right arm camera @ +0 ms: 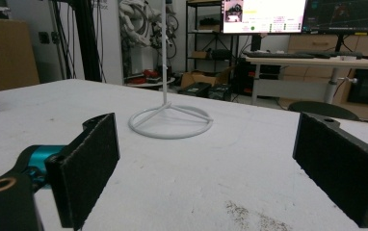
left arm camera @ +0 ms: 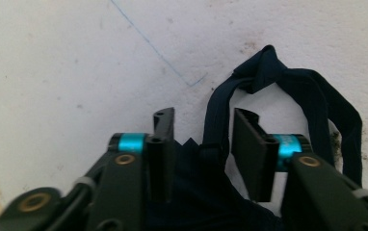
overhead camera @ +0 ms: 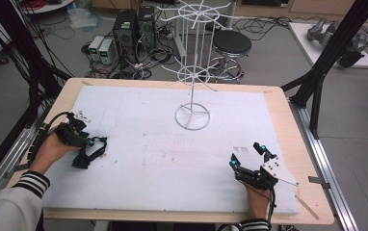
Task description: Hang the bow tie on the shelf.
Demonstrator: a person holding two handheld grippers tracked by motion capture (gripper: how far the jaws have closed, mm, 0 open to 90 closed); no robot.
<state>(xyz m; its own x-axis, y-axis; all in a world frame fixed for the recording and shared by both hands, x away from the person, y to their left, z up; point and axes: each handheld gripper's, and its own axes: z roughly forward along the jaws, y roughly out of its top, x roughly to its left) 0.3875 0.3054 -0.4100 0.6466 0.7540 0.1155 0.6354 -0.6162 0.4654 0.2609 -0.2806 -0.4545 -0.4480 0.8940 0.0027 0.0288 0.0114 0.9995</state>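
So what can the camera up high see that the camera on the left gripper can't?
High view alone: the white wire rack standing on the table, the right gripper with its jaws wide apart and nothing between them, the person's striped sleeve, and the stool and computers on the floor behind.

Left gripper view alone: a thin blue line drawn on the white mat, and the knot in the strap.

Both: the dark blue strap on the white mat, with the left gripper at it, cloth between its jaws.
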